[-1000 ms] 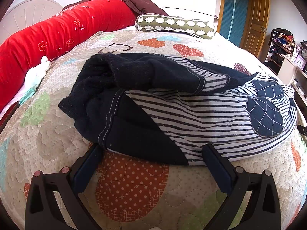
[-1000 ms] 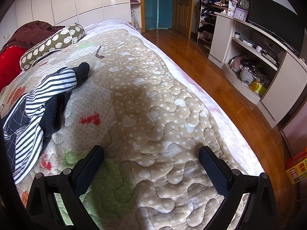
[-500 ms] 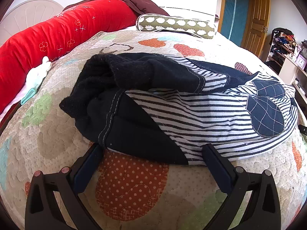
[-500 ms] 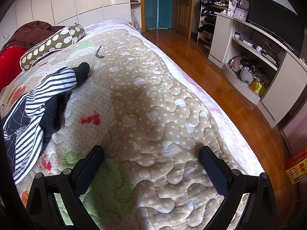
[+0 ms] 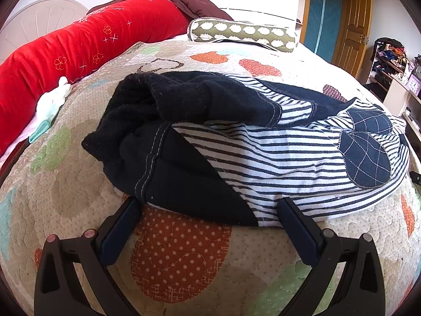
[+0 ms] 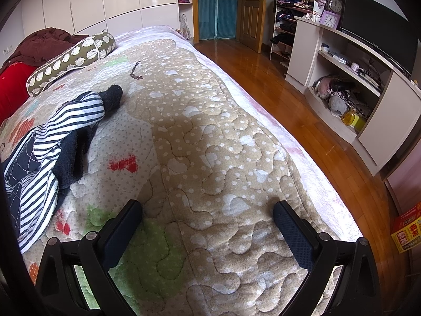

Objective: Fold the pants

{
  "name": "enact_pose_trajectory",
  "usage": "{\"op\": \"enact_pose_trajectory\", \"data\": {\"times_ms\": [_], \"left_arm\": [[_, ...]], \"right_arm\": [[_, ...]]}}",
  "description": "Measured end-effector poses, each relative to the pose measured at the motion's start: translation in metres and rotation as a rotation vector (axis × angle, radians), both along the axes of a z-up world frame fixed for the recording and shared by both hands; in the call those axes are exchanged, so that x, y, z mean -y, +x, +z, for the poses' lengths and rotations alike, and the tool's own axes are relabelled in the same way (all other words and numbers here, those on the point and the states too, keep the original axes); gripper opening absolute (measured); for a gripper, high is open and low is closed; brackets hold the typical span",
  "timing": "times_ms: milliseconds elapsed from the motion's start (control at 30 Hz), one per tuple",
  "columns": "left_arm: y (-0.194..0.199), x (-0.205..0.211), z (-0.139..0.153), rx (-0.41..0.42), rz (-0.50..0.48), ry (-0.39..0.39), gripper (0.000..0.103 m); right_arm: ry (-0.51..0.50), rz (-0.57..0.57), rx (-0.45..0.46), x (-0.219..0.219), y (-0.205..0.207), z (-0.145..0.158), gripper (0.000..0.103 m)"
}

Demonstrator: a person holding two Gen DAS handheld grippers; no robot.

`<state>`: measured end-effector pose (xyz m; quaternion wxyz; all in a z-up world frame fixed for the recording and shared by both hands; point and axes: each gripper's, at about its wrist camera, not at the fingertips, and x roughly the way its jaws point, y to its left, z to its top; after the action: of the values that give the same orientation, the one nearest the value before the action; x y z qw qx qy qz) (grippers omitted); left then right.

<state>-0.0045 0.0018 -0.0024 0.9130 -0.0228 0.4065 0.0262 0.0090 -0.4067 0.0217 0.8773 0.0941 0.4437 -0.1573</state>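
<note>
Quilted bedspread [image 5: 79, 197] with heart and cloud patches fills both views; red bolster [image 5: 79, 44] runs along the upper left of the left wrist view, spotted green pillow [image 5: 242, 33] at top centre. Pants [image 5: 250, 142], navy with black-and-white stripes and two leaf patches, lie bunched across the middle of that frame. My left gripper [image 5: 208, 210] spread wide at the lower edge, both fingertips touching or just under the near hem of the pants, nothing pinched. In the right wrist view the pants [image 6: 52, 142] sit at the left edge, one striped leg with a dark cuff reaching toward upper centre. My right gripper [image 6: 208, 210] also spread wide, over bare quilt [image 6: 210, 131], well apart from the pants. Wooden floor [image 6: 276, 84] and shelving unit [image 6: 355, 79] at right.
</note>
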Motion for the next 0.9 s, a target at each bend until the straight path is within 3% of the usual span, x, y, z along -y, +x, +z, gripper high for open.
{"op": "enact_pose_trajectory", "data": {"times_ms": [233,367,567,900], "left_arm": [[-0.001,0.000,0.000,0.006,-0.001,-0.008,0.103],[-0.002,0.001,0.000,0.010,-0.002,-0.012,0.103],[-0.002,0.001,0.000,0.010,-0.002,-0.013,0.103],[-0.002,0.002,0.000,0.012,-0.002,-0.015,0.103]], "right_arm": [[0.073,-0.031,-0.081,-0.002,0.006,0.004,0.103],[0.045,-0.008,-0.033,-0.025,-0.027,0.009,0.100],[0.104,0.067,0.069,-0.063,-0.065,0.021,0.096],[0.184,0.197,0.131,-0.117,-0.077,0.030,0.087]]}}
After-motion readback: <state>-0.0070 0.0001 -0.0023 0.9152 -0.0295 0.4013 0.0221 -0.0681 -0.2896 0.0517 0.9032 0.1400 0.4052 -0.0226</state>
